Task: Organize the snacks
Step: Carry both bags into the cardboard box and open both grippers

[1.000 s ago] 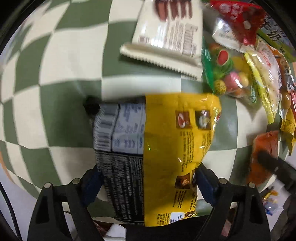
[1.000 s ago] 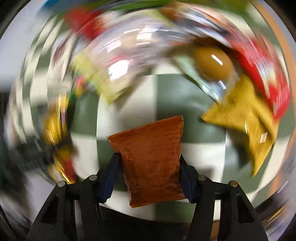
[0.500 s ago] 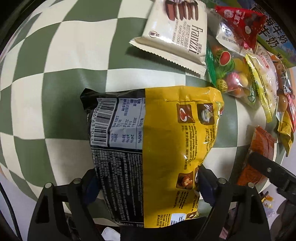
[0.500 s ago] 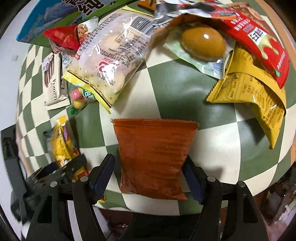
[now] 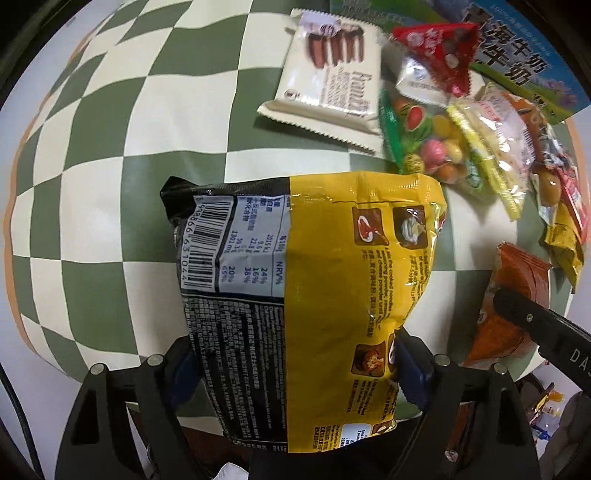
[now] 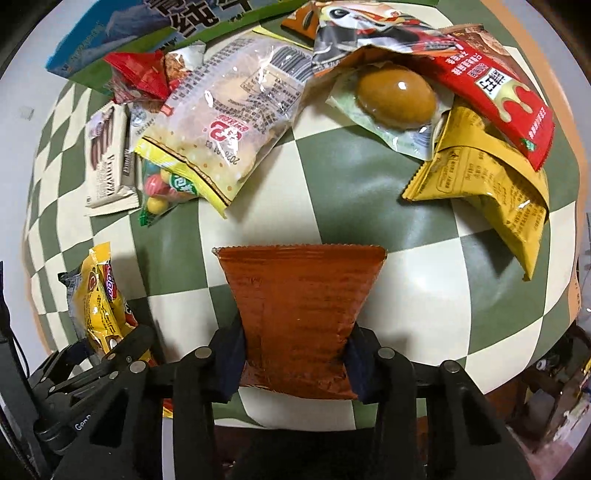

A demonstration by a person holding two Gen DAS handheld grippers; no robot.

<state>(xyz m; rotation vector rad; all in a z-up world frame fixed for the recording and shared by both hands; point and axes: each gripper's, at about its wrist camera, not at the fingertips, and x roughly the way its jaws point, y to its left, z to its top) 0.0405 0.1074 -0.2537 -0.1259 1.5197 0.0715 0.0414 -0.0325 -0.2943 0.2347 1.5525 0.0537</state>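
Observation:
My left gripper (image 5: 295, 365) is shut on a large yellow and black noodle packet (image 5: 310, 280), held over the green and cream checked table (image 5: 110, 155). My right gripper (image 6: 293, 365) is shut on a small orange-brown snack packet (image 6: 299, 317), pinched at its lower half above the table (image 6: 351, 192). The orange-brown packet (image 5: 513, 299) and the right gripper's arm also show at the right of the left wrist view. The noodle packet (image 6: 99, 295) shows at the lower left of the right wrist view.
A pile of snacks lies at the far side: a white wafer packet (image 5: 332, 85), a red triangular packet (image 5: 439, 44), a candy bag (image 5: 428, 144), a clear biscuit bag (image 6: 229, 125), a braised egg pack (image 6: 395, 99), a yellow packet (image 6: 491, 192), a red packet (image 6: 491, 88). A blue-green milk carton box (image 6: 129, 29) lies behind.
Both grippers pulled back toward me, so more of the table and snack pile shows. The right view went from blurred to steady. Both packets stay gripped.

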